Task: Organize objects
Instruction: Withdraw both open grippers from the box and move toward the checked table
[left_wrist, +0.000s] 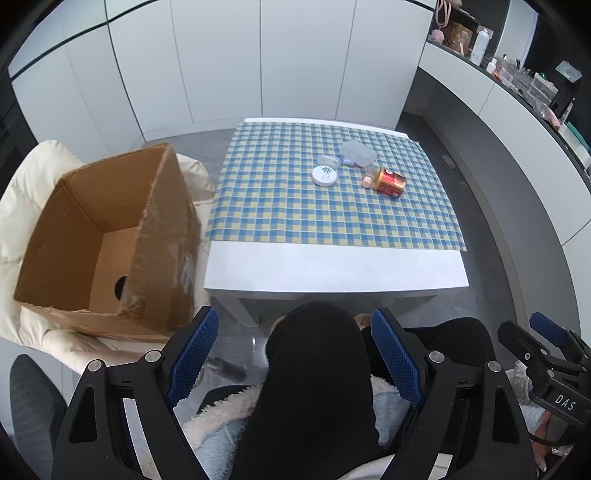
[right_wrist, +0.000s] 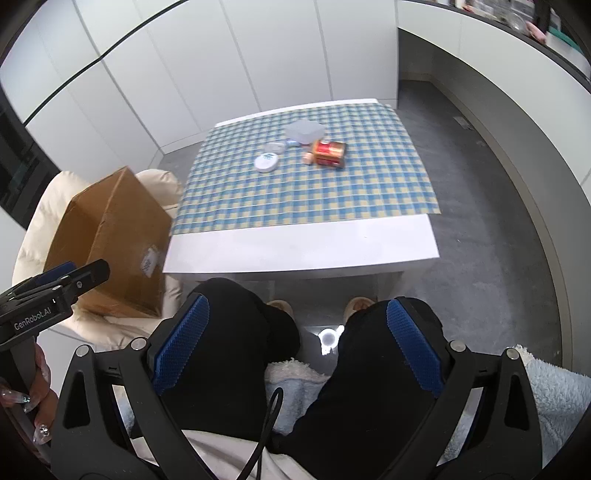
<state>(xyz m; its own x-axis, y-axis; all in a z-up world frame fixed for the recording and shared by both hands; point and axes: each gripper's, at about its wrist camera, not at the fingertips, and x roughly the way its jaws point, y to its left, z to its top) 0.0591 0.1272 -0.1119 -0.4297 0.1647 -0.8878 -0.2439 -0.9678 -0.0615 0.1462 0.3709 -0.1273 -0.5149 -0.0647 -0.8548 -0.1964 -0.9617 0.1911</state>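
Both grippers are held low over the seated person's lap, short of the white table (left_wrist: 332, 266). The left gripper (left_wrist: 295, 354) is seen with its blue-padded jaws standing apart and nothing between them but the knee behind; the right gripper (right_wrist: 295, 343) is likewise spread wide and empty.

The things to be organized are clustered well apart from both tools, toward the far side of the checked cloth (left_wrist: 295, 214): a red-and-gold can (left_wrist: 389, 181) lying on its side, a small bottle (left_wrist: 369, 176) touching it, a round white tin (left_wrist: 324, 175), a clear round lid (left_wrist: 330, 161) and a translucent plastic box (left_wrist: 357, 153). An open cardboard box (left_wrist: 107, 236) is set on a cream cushion beside the table's left edge, and is judged the likely destination.

The step in hand is judged to be the first reach. The nearest, freest item should be chosen, the white tin by the left tool. The jaws should be kept wide and brought down squarely over it. The can should be taken across its body, since it may roll.
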